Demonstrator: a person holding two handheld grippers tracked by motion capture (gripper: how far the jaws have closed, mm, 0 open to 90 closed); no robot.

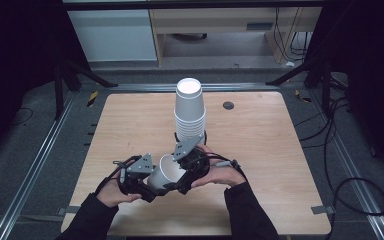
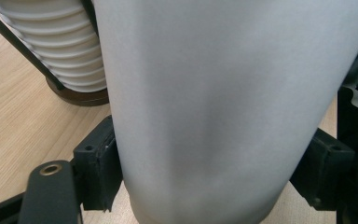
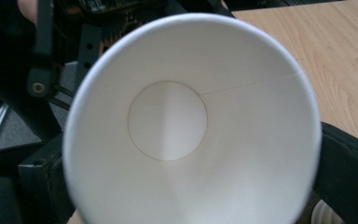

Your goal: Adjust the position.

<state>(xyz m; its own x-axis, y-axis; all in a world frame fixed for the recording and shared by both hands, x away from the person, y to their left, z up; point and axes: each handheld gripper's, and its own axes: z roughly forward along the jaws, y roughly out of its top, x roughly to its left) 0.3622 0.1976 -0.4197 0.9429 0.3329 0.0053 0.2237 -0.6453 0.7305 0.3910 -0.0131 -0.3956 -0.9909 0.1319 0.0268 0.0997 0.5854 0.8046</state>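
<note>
High view: a single white paper cup (image 1: 164, 173) is held off the light wooden desk (image 1: 260, 150) between the left gripper (image 1: 136, 176) and right gripper (image 1: 189, 165), probably a hand-over after pulling it from the tall upside-down stack of white paper cups (image 1: 189, 110) standing just beyond the jaws.
Cup axis: tilted, long axis running from base at the person's lower left to open mouth facing up and towards the right gripper.
Left gripper view: jaws clamped on the cup's side wall (image 2: 214, 107), one jaw on either flank; the stack (image 2: 56, 46) sits beyond the jaws on a dark round base (image 2: 77, 96).
Right gripper view: mouth faces the camera, round bottom visible inside the cup (image 3: 168, 121); its jaws flank the rim, and they appear closed on it.
</note>
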